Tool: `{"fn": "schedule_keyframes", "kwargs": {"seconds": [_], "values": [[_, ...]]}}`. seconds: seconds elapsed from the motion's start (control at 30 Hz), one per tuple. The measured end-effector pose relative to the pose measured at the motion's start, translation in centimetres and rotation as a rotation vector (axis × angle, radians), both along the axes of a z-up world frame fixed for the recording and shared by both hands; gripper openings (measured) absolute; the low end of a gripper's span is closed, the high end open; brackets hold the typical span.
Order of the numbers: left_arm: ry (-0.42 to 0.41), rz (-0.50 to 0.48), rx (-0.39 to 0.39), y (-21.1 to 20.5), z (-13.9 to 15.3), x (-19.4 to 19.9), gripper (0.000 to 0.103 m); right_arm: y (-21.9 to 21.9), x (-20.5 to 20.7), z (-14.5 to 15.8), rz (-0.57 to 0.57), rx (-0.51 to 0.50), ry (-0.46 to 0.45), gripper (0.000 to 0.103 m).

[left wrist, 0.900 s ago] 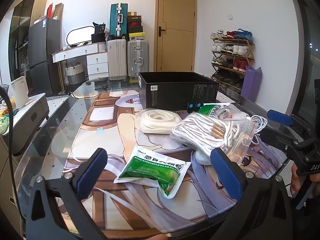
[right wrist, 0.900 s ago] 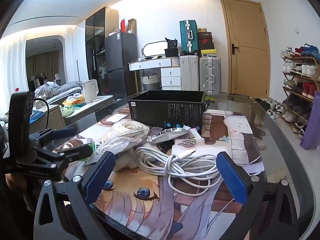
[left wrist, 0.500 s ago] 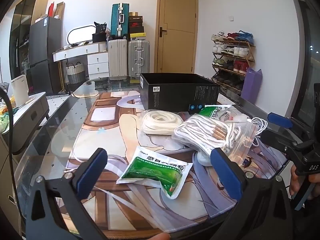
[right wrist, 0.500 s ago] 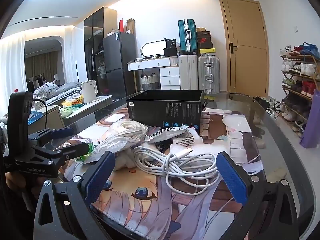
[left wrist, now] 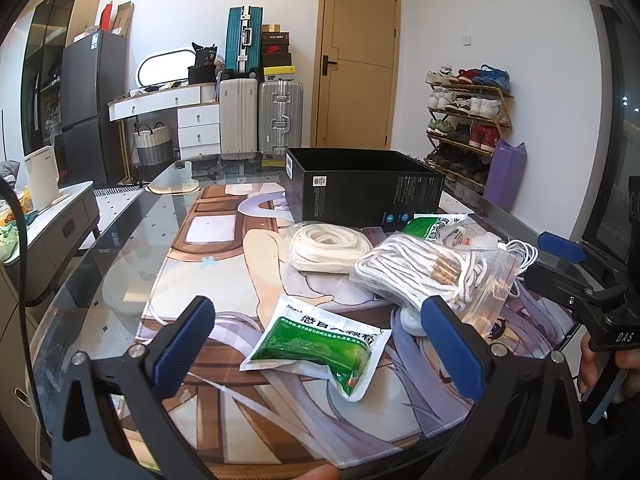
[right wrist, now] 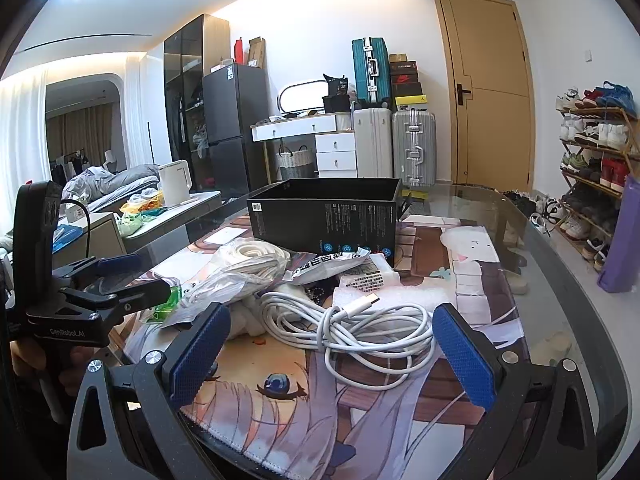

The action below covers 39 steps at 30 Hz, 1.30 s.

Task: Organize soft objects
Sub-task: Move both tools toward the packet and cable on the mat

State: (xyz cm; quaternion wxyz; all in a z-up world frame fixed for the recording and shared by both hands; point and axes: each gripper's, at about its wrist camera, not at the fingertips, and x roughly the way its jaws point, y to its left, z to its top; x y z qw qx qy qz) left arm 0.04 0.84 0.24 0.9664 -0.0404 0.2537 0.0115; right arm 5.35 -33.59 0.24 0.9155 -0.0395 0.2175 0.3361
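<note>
A green-and-white soft foil sachet is seen lying flat on the printed desk mat, directly ahead of the left gripper, whose blue-padded fingers are spread wide and hold nothing; its long axis is set slantwise across the gap. The right gripper is likewise spread and empty, with a coiled white charging cable just ahead. Behind the clutter, an open black cardboard box is placed, seemingly the destination.
</note>
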Motion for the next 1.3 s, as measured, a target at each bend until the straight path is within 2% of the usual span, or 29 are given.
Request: {"fn": "schedule_keyframes", "kwargs": {"seconds": [1.3], "values": [[-0.018, 0.004, -0.012, 0.2, 0.11, 0.01, 0.103, -0.62, 0.57, 0.02, -0.02, 0.009, 0.01, 0.102]]}}
